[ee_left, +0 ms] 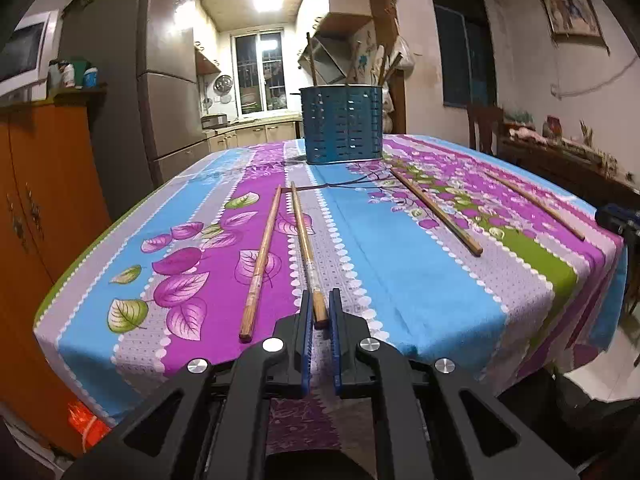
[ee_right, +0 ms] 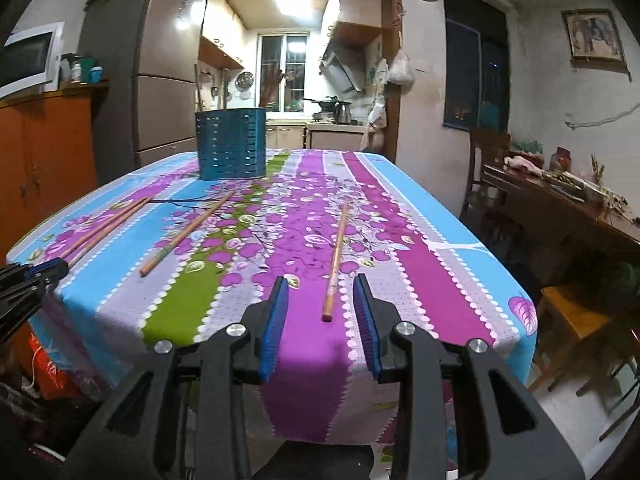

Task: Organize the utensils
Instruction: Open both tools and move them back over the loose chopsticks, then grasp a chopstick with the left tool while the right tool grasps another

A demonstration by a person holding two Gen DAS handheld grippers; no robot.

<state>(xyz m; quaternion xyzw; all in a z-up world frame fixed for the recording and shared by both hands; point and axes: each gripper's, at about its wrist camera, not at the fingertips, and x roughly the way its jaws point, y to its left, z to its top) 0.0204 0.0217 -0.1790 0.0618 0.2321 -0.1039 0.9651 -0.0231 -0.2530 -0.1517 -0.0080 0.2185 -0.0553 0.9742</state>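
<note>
Left gripper (ee_left: 320, 304) narrowed around near end of second chopstick (ee_left: 306, 246); pad contact not resolvable, so grip state cannot be told. Long axis running straight away toward blue holder (ee_left: 342, 124) at far end of surface (ee_left: 440, 280). Neighbouring chopstick (ee_left: 262, 260) just beside, left, roughly parallel. Right gripper (ee_right: 322, 302) spread wide, empty, straddling near end of lone chopstick (ee_right: 335, 258), axis likewise pointing away. Remaining chopstick (ee_right: 186, 234) between the two, angled, nearer left. Likely next: close, lift, carry to holder.
</note>
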